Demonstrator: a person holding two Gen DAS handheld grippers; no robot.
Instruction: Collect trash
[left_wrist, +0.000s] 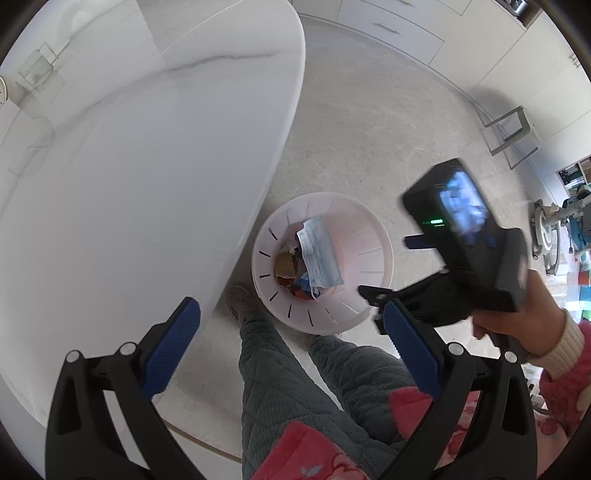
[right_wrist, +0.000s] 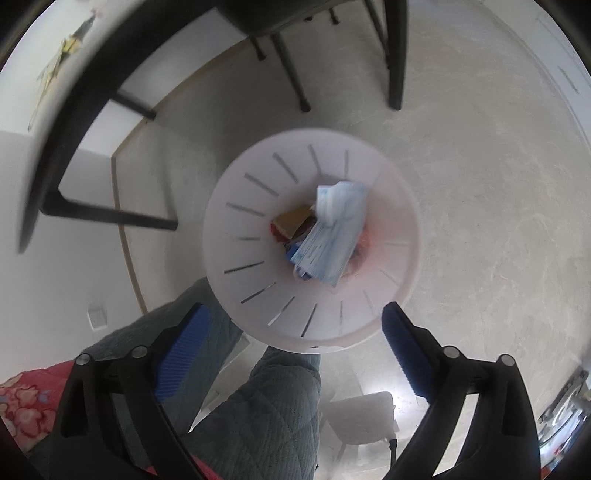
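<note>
A white slotted trash bin (left_wrist: 364, 229) (right_wrist: 240, 184) stands on the pale floor beside the table. Inside it lie light blue face masks (left_wrist: 319, 254) (right_wrist: 332, 229), a brown scrap (left_wrist: 284, 264) (right_wrist: 293, 218) and red and blue bits. My right gripper (right_wrist: 295, 309) hangs above the bin, pointing down, open, with nothing between its blue pads (right_wrist: 184, 347). In the left wrist view a hand (left_wrist: 528, 321) holds the right gripper (left_wrist: 386, 266) over the bin's right rim. My left gripper (left_wrist: 291, 304) is open and empty, higher up, near the table edge.
A white marble table (left_wrist: 147, 184) fills the left. The person's legs in grey-green quilted trousers (left_wrist: 280, 369) (right_wrist: 266, 406) stand right by the bin. Black chair legs (right_wrist: 291, 74) and a black table frame (right_wrist: 92, 214) lie beyond it. A metal stool (left_wrist: 509, 133) stands by white cabinets (left_wrist: 399, 29).
</note>
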